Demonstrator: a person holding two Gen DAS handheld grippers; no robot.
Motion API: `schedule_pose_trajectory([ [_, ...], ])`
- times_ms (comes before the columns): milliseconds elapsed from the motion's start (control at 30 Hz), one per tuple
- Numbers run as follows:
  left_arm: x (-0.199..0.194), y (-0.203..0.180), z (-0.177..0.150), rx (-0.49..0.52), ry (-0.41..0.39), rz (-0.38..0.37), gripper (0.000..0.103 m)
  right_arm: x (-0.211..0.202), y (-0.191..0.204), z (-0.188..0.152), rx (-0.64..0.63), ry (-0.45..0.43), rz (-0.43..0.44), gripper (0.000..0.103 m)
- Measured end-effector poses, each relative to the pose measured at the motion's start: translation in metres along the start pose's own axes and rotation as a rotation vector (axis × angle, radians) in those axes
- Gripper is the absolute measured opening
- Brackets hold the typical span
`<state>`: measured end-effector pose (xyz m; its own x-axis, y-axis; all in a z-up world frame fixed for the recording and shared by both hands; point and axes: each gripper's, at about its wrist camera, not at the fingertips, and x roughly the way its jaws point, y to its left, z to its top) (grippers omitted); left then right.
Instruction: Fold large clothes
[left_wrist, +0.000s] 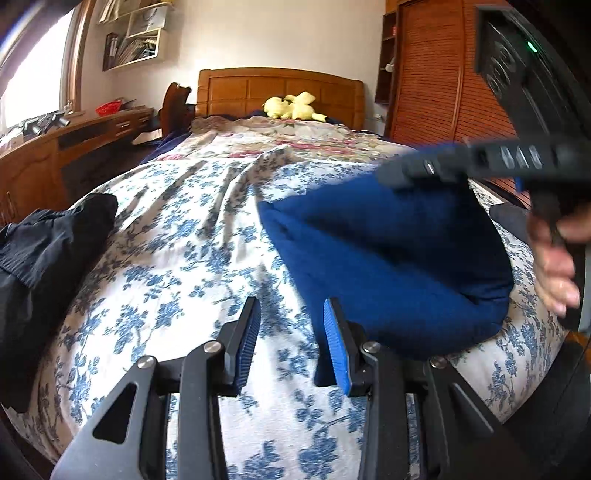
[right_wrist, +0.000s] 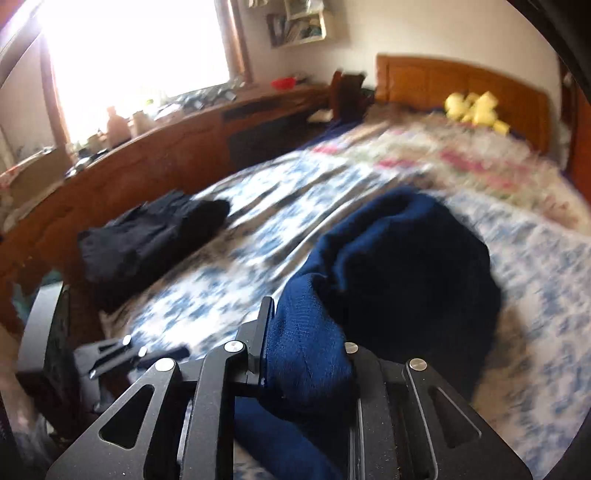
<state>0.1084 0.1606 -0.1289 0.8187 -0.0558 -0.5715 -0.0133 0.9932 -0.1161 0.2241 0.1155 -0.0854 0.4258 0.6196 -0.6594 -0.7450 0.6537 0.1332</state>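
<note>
Soft cloth, matt metal

Blue garment (left_wrist: 388, 258): matt knit cloth; bed (left_wrist: 192, 258) cover: creased floral cotton; headboard (left_wrist: 280, 90): glossy wood; left hand-held gripper (left_wrist: 291, 343): ribbed pads.

The right wrist view is motion-blurred. Blue garment (right_wrist: 310, 354) hides the right gripper's (right_wrist: 306, 332) right finger. Black clothing (left_wrist: 44, 251) is cut off at the left edge.

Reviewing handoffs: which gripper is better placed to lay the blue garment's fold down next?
Right. The right gripper is shut on the blue garment, lifted off the bed; the left gripper is open, holding nothing.

Floral bed (left_wrist: 192, 240): blue garment (left_wrist: 388, 266), black garment (left_wrist: 48, 243)
</note>
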Motion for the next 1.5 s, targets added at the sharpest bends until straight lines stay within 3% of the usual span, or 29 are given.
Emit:
schedule_pose_trajectory([
  [67,0.0,0.002,0.001,-0.006,-0.004,0.004,0.034,0.003,0.005,-0.009,-0.02,0.007,0.008,0.025],
  [100,0.0,0.002,0.002,-0.009,-0.007,0.005,0.034,0.0,0.006,-0.013,-0.031,-0.003,0.013,0.032],
  [133,-0.001,0.002,0.003,-0.012,-0.01,0.004,0.034,-0.005,0.006,-0.016,-0.039,-0.015,0.013,0.046],
  [200,-0.003,-0.001,0.004,-0.012,-0.018,0.0,0.034,-0.018,0.003,-0.018,-0.038,-0.041,0.01,0.052],
  [267,-0.004,-0.004,0.006,-0.005,-0.024,0.003,0.034,-0.033,-0.004,-0.02,-0.035,-0.069,-0.01,0.052],
  [333,-0.006,-0.006,0.009,-0.005,-0.033,0.008,0.034,-0.045,-0.014,-0.022,-0.057,-0.073,-0.081,0.052],
  [400,-0.01,-0.009,0.012,-0.007,-0.045,0.017,0.034,-0.05,-0.028,-0.031,-0.075,-0.051,-0.155,0.052],
  [500,-0.021,-0.012,0.017,-0.021,-0.06,0.022,0.034,-0.05,-0.058,-0.05,-0.041,-0.001,-0.185,0.045],
  [600,-0.033,-0.019,0.023,-0.031,-0.078,0.001,0.034,-0.042,-0.076,-0.073,-0.027,0.054,-0.178,0.044],
  [700,-0.042,-0.033,0.031,-0.01,-0.082,0.031,0.034,-0.032,-0.084,-0.093,-0.015,0.094,-0.126,0.044],
  [833,-0.033,-0.049,0.037,0.0,-0.044,0.038,0.034,-0.031,-0.085,-0.112,-0.025,0.047,-0.095,0.044],
  [1100,0.008,-0.072,0.037,0.013,0.066,0.051,0.034,-0.035,-0.085,-0.113,-0.037,0.044,-0.075,0.044],
  [1367,0.024,-0.059,0.024,-0.073,0.127,0.029,0.034,-0.052,-0.097,-0.115,0.011,0.039,-0.104,0.044],
  [1400,0.024,-0.058,0.023,-0.076,0.127,0.024,0.034,-0.054,-0.099,-0.115,0.012,0.035,-0.104,0.044],
  [1500,0.021,-0.061,0.023,-0.054,0.125,-0.002,0.011,-0.056,-0.102,-0.115,0.008,0.029,-0.102,0.044],
])
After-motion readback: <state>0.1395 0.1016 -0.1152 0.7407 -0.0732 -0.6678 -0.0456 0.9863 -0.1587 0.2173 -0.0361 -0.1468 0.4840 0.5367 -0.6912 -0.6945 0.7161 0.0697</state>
